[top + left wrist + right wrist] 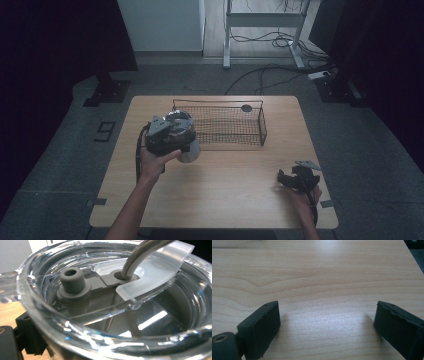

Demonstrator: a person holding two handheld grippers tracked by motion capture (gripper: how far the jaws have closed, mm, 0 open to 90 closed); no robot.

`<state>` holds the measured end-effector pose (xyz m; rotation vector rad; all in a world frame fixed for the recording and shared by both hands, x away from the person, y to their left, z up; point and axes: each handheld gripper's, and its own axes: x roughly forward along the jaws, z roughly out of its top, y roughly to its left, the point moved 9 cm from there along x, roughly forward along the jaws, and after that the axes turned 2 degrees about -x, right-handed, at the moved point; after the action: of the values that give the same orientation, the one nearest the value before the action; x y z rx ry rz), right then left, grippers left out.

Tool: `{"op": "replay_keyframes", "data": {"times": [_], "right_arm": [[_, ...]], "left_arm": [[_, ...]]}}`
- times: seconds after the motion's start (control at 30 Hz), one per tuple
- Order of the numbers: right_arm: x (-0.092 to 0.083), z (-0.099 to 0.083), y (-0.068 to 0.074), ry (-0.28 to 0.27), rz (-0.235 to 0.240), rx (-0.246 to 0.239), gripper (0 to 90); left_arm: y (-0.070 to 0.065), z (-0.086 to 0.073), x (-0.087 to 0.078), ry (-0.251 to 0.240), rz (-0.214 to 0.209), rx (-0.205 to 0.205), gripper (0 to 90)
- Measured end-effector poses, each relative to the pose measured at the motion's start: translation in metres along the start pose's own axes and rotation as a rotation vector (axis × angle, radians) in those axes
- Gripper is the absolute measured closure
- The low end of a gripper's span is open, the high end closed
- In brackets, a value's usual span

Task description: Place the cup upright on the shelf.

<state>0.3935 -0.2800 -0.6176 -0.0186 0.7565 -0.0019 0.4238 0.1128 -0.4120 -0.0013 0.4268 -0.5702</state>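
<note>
Clear tumbler lid [105, 322], grey stopper [72, 280], black wire basket [227, 125], pale wood-grain table [240, 185]

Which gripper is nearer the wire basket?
Left. The left gripper holds a tumbler at the wire basket's left end; the right gripper rests nearer the table's front right corner.

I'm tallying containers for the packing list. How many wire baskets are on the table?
1. The wire basket sits at the far middle of the wooden table, just right of the lidded tumbler held by the left gripper. None looks hidden.
</note>
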Motion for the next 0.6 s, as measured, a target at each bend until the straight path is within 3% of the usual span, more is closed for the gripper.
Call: {"op": "replay_keyframes", "data": {"times": [0.6], "right_arm": [[0.0, 0.0, 0.0, 0.0, 0.001, -0.002, 6.5]], "left_arm": [[0.008, 0.016, 0.015, 0.0, 0.025, 0.002, 4.0]]}}
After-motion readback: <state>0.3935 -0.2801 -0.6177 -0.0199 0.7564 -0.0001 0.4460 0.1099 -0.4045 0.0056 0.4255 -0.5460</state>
